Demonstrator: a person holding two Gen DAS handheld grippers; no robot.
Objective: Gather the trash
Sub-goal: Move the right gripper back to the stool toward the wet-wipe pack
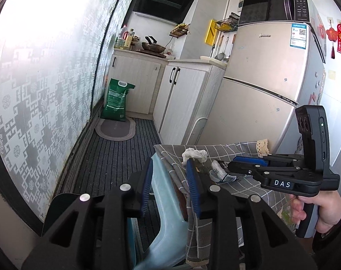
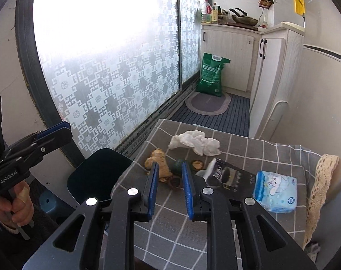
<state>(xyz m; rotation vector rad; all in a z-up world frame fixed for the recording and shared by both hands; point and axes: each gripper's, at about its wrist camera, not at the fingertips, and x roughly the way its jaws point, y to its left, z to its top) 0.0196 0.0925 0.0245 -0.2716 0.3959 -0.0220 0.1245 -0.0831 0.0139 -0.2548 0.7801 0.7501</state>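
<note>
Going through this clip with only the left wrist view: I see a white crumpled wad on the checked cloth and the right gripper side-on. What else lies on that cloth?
Observer: The right wrist view shows a blue tissue pack lying on the checked cloth, near its lace edge.
Operator: Is the right gripper holding anything?
Observer: No. The right gripper is open with nothing between its fingers, just short of some tan scraps.
Operator: Any other trash there?
Observer: A small dark green item lies beside the scraps. I cannot tell what it is.
</note>
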